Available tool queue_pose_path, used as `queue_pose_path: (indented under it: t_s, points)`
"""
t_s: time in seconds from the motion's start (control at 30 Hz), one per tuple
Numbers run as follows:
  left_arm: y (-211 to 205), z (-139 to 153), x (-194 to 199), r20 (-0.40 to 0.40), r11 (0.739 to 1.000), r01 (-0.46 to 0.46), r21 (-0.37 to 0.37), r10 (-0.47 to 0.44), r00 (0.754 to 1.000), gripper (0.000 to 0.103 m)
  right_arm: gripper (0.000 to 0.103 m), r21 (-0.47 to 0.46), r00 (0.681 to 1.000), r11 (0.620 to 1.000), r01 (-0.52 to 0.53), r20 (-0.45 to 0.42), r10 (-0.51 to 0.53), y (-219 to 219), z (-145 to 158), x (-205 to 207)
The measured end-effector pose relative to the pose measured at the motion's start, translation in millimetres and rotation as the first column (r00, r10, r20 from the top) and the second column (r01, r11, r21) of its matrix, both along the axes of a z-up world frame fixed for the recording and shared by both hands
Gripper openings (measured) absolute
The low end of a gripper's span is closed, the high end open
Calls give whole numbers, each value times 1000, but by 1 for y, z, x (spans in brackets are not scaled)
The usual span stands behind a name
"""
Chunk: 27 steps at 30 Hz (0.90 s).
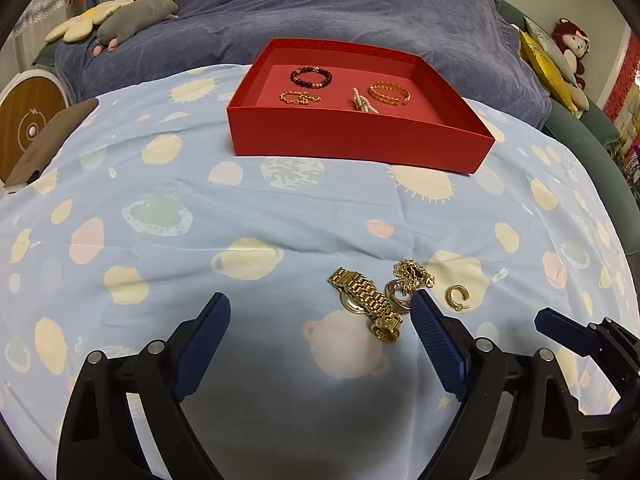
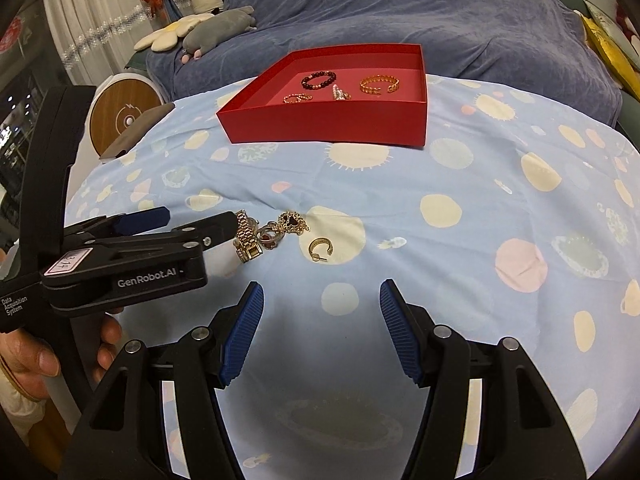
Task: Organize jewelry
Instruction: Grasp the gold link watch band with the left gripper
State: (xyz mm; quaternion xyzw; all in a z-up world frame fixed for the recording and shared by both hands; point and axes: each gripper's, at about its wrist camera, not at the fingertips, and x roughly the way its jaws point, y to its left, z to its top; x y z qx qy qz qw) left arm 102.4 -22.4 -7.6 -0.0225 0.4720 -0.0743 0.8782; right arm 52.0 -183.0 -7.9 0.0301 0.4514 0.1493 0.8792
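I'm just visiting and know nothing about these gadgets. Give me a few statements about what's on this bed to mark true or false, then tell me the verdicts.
1. The red box already holds several pieces of jewelry. True.
2. The gold watch lies inside the red box. False: it lies on the patterned sheet, in front of the box.
3. The left tool has its jaws wide open, with nothing gripped. True.
4. The gold hoop earring is clamped in the right tool. False: it lies loose on the sheet, beyond that tool's open jaws.
5. A dark beaded bracelet sits in the box. True.
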Motion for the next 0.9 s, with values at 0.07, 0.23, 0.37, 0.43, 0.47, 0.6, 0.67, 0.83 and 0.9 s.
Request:
queue_pose_path:
  t_s: [0.07, 0.23, 0.37, 0.43, 0.47, 0.6, 0.67, 0.83, 0.9]
  points:
    - [-6, -2, 3, 3, 1000, 1, 11, -1, 1000, 83, 58, 3, 1000, 1000, -1, 3, 1, 0, 1, 0]
    - [-10, -11, 12, -17, 1000, -5, 15, 6, 1000, 61, 58, 7, 1000, 1000, -2, 4, 2, -1, 2, 1]
    - [-10, -14, 12, -17, 1000, 6, 17, -5, 1000, 44, 58, 10, 1000, 1000, -1, 2, 1, -2, 2, 1]
    - [-8, -12, 12, -19, 1000, 19, -6, -20, 1000, 28, 58, 14, 1000, 1000, -3, 2, 3, -1, 3, 2]
    - [-7, -12, 12, -21, 1000, 19, -21, -20, 1000, 18, 57, 14, 1000, 1000, -5, 2, 5, -1, 4, 2]
    - [2, -9, 13, -23, 998, 19, -60, -20, 1000, 10, 53, 14, 1000, 1000, -20, -3, 20, 4, 2, 4]
    - [4, -4, 12, -13, 997, 24, -70, -25, 1000, 9, 49, 17, 1000, 1000, -26, -10, 26, 6, 1, 6]
    - [13, 11, 7, 22, 995, 30, -97, -28, 999, 9, 46, 31, 999, 999, -35, -16, 35, 13, 0, 12]
    - [17, 16, 6, 34, 995, 23, -102, -20, 999, 9, 45, 40, 999, 999, -34, -16, 34, 15, 0, 16]
